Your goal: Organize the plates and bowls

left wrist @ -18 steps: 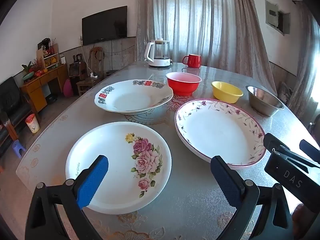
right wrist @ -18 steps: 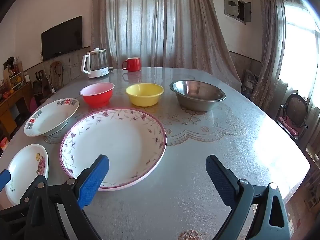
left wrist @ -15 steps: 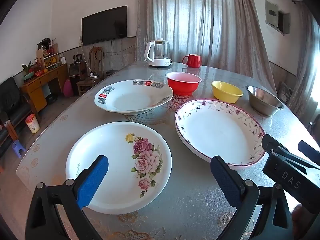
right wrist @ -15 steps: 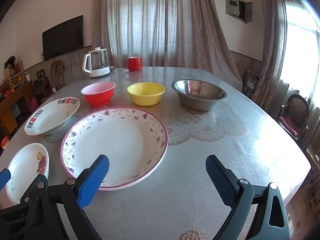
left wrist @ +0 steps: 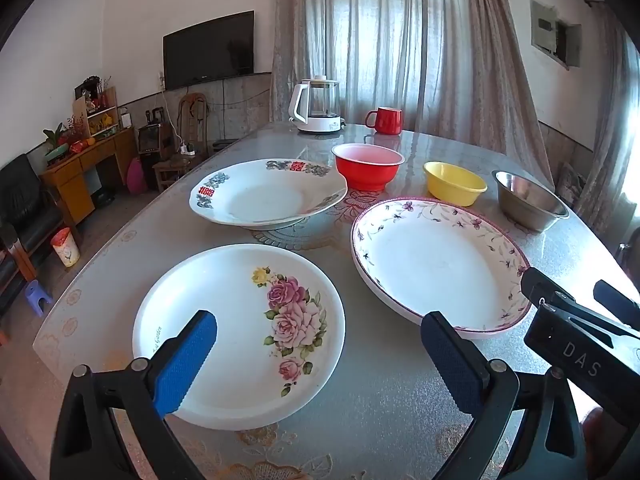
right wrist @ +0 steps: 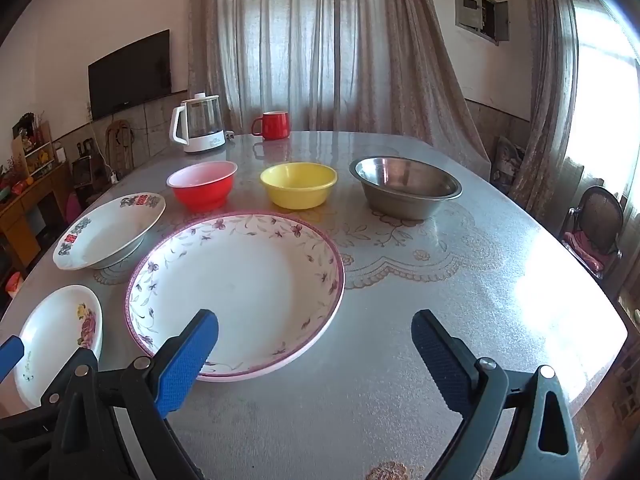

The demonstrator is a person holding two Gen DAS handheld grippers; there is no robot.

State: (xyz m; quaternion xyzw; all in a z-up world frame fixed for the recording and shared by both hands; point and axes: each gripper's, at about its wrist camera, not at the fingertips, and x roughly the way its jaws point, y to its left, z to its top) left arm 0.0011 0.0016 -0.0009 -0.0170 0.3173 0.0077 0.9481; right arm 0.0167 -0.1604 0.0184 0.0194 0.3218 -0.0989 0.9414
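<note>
On the table [right wrist: 460, 280] lie three plates: rose plate [left wrist: 240, 332], vine plate [right wrist: 236, 280], red-marked plate [left wrist: 268, 192]. Behind them stand three bowls in a row: red [right wrist: 202, 184], yellow [right wrist: 298, 184], steel [right wrist: 404, 190]. Left claw [left wrist: 316, 356] and right claw [right wrist: 314, 350] are both wide apart, holding nothing and, it seems, touching nothing.

The table [right wrist: 460, 300] carries three plates [right wrist: 240, 280], three bowls [right wrist: 298, 184], a kettle [right wrist: 198, 124] and seemingly a mug [right wrist: 274, 125].
</note>
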